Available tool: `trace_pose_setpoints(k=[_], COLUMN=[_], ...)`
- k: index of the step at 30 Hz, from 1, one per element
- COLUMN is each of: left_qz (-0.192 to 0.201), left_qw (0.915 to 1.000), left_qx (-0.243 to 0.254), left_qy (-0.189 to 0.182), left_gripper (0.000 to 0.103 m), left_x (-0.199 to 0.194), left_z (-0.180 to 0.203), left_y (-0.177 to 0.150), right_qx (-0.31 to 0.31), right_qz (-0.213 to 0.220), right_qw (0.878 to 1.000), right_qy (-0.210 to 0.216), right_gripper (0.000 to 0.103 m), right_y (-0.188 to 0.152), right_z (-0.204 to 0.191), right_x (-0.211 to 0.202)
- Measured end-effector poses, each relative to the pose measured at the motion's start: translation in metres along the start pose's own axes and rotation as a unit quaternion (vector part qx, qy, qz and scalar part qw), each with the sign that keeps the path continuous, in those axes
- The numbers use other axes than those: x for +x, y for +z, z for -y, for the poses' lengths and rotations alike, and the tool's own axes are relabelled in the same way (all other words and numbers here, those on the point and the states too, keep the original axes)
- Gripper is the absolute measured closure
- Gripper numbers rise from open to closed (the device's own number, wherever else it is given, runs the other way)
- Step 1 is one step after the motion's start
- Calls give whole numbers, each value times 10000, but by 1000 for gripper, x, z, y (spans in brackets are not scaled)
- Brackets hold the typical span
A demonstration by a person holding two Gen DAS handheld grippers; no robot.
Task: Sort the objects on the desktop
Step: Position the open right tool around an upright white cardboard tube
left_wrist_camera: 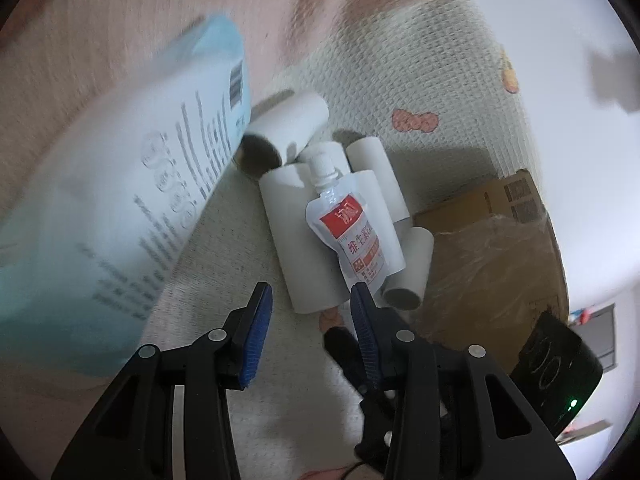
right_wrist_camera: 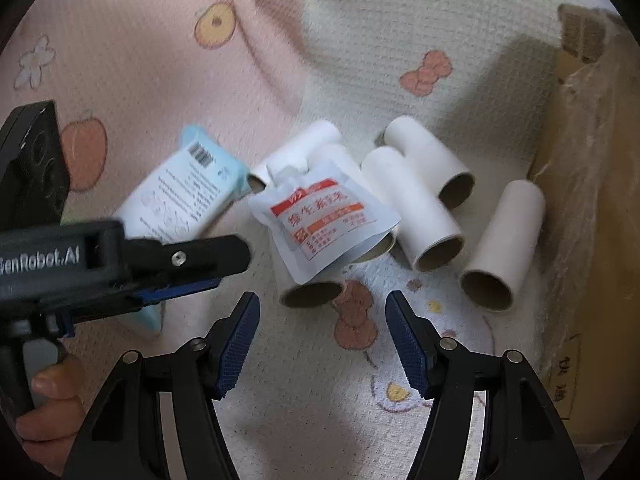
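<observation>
Here both grippers stand wide with nothing between them: the left gripper (left_wrist_camera: 310,306) and right gripper (right_wrist_camera: 322,320) hover over the blanket (right_wrist_camera: 320,400), where a spouted pouch (right_wrist_camera: 324,220) lies across cardboard tubes (right_wrist_camera: 416,208) near its middle, a blue-white packet (right_wrist_camera: 188,196) beside them.

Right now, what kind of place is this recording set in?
Probably a home, on a soft surface covered by a patterned blanket. Household odds lie on it: cardboard tubes, a spouted pouch, a cardboard box.
</observation>
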State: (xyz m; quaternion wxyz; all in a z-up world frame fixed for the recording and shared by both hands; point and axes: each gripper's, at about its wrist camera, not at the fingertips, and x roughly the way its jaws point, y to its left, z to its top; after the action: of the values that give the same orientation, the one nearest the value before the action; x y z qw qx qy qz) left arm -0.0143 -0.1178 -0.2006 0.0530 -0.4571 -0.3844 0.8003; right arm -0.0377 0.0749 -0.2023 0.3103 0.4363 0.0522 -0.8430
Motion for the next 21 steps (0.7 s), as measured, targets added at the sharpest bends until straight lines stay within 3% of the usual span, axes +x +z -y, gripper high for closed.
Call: trace_pose_setpoints(k=[7, 10, 15, 21], left_qz=[-162, -342, -369, -359], left_qw=[9998, 9992, 9978, 9981], left_qx=[91, -145, -539, -493], left_qy=[57, 173, -86, -99], left_gripper=[59, 59, 59, 59], left_x=[18, 27, 30, 36], left_z=[3, -4, -15, -12], left_y=[5, 10, 17, 23], right_qx=[133, 117, -292, -251], right_qz=[30, -67, 63, 121], right_qw=[9998, 9996, 9995, 9994], right_qy=[128, 248, 140, 189], right_gripper=[40, 40, 40, 41], right_y=[1, 3, 7, 13], right_z=[5, 4, -8, -7], right_x=[12, 19, 18, 27])
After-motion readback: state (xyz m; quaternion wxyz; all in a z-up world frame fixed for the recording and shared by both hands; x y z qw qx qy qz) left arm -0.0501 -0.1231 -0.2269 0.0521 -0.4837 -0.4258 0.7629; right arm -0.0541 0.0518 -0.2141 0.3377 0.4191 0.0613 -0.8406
